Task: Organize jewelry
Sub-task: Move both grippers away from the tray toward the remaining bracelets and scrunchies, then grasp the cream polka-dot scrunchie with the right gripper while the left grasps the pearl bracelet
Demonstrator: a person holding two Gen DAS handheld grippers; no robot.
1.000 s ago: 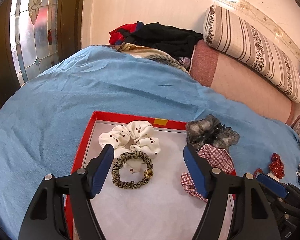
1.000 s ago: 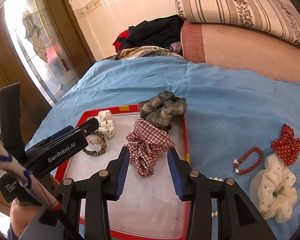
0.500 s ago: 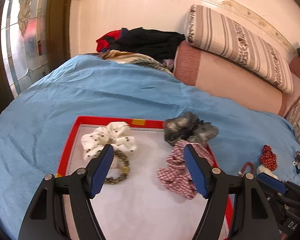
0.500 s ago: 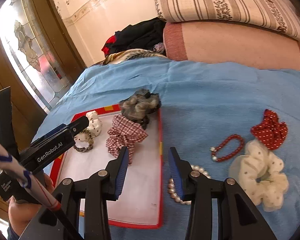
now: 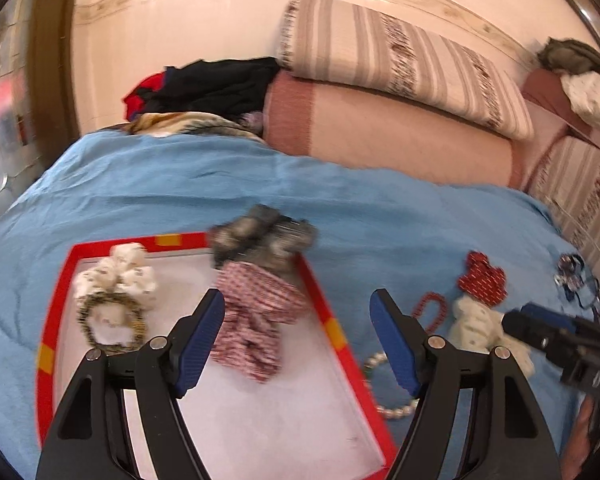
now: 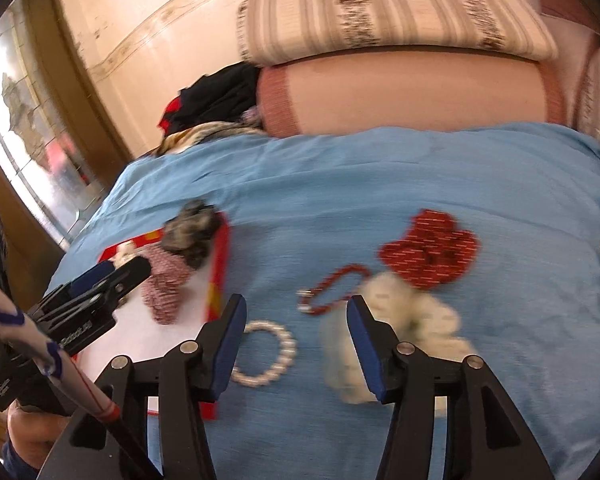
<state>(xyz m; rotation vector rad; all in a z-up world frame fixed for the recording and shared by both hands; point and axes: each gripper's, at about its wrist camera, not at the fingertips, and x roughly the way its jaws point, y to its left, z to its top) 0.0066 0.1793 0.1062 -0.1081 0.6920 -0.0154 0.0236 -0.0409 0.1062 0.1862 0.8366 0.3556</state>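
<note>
A red-rimmed white tray [image 5: 324, 312] lies on the blue bedspread. In it are a white dotted scrunchie [image 5: 116, 276], a leopard hair tie [image 5: 112, 322], a red plaid scrunchie [image 5: 256, 320] and a grey scrunchie [image 5: 260, 236] on its far rim. My left gripper [image 5: 296, 336] is open and empty over the tray's right edge. My right gripper [image 6: 296, 344] is open and empty above a pearl bracelet [image 6: 266, 354], a red bead bracelet [image 6: 332, 288], a cream scrunchie [image 6: 404, 320] and a red dotted scrunchie [image 6: 430, 248] on the bedspread.
Striped and pink pillows [image 5: 400, 92] and a pile of dark clothes [image 5: 216, 84] lie at the head of the bed. More small jewelry [image 5: 572, 276] sits at the far right. A stained-glass door [image 6: 24, 128] stands at the left.
Both grippers have swung right, away from the tray's middle toward the loose items on the bedspread. The right gripper has opened wider. The tray's contents have not moved.
</note>
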